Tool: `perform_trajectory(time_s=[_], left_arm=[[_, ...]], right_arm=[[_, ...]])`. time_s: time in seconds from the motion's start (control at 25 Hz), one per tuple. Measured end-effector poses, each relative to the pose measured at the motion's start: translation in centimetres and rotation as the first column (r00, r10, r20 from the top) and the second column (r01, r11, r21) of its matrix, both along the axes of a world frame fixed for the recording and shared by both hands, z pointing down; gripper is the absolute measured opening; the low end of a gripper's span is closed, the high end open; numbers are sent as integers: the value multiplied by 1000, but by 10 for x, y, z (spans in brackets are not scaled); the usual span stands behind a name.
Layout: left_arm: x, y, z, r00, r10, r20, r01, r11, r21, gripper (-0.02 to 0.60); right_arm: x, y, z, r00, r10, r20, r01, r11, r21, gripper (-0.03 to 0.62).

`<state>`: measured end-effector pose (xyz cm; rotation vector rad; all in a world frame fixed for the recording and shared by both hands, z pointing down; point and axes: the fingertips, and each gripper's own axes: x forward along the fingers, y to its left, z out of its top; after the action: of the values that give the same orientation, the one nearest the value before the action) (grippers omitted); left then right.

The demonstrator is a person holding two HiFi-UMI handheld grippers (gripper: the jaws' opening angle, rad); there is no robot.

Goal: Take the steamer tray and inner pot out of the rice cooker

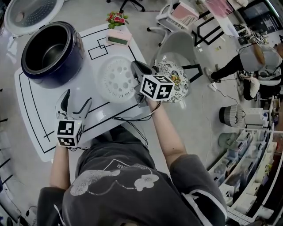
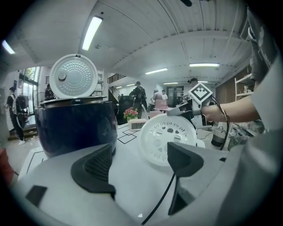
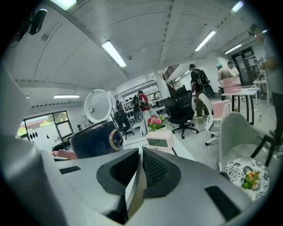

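Pads [image 3: 155, 171] of the right gripper [image 3: 140, 154] are closed to a narrow gap on the rim of the steamer tray [image 3: 136, 190] — a thin white edge runs between them. The grip is on the side of the tray farthest from the rice cooker [image 1: 68, 70]. The tray hangs tilted just beside the cooker, with its perforated face turned toward it. Whether its lower rim already bears on the table [image 1: 42, 103] cannot be confirmed.

The left gripper [image 1: 76, 100] has its jaws wide apart with nothing between them. It is low over the table, on the person's side of the cooker.

Judged step: setting the tray down.

1. Lower the held rim until the opposite rim rests on the table.
2. Lay the tray flat before opening the jaws. A release while it is tilted would probably let it slap down or slide.
3. Keep the tray clear of the cooker wall, so that later access to the cooker is not blocked.

The inner pot [image 1: 49, 50] appears seated inside the cooker, and the lid [image 1: 33, 13] stands open behind it. For the pot, the empty left gripper is the better placed. Its rim looks thin and smooth — grip it squarely and lift straight up out of the cooker.
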<state>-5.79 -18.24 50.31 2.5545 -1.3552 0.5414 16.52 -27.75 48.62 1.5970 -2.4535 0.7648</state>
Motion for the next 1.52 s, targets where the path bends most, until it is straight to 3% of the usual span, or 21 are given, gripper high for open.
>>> perform_trajectory(time_s=[0.24, 0.36, 1.16, 1.2, 1.28, 1.4, 1.52], left_arm=[[9, -1, 18, 999, -3, 32, 4, 999, -34, 388], [13, -2, 23, 999, -8, 41, 10, 999, -44, 388], [14, -8, 31, 991, -116, 63, 120, 990, -77, 388], [13, -9, 32, 990, -123, 63, 128, 989, -79, 388], [12, -10, 32, 988, -143, 58, 148, 986, -83, 388], [11, -14, 28, 983, -177, 51, 181, 980, -79, 388], [3, -16, 20, 972, -230, 41, 233, 970, -65, 388]], right_arm=[[21, -15, 33, 993, 27, 117, -25, 1000, -17, 49], [29, -21, 45, 991, 25, 132, -21, 999, -36, 49], [41, -13, 120, 993, -64, -98, 44, 980, -193, 72], [39, -13, 120, 993, -74, -91, 55, 979, -196, 77], [37, -12, 118, 993, -98, -62, 84, 977, -197, 159], [34, -13, 103, 991, -126, -44, 117, 979, -168, 231], [31, -15, 77, 987, -148, -60, 140, 983, -115, 256]])
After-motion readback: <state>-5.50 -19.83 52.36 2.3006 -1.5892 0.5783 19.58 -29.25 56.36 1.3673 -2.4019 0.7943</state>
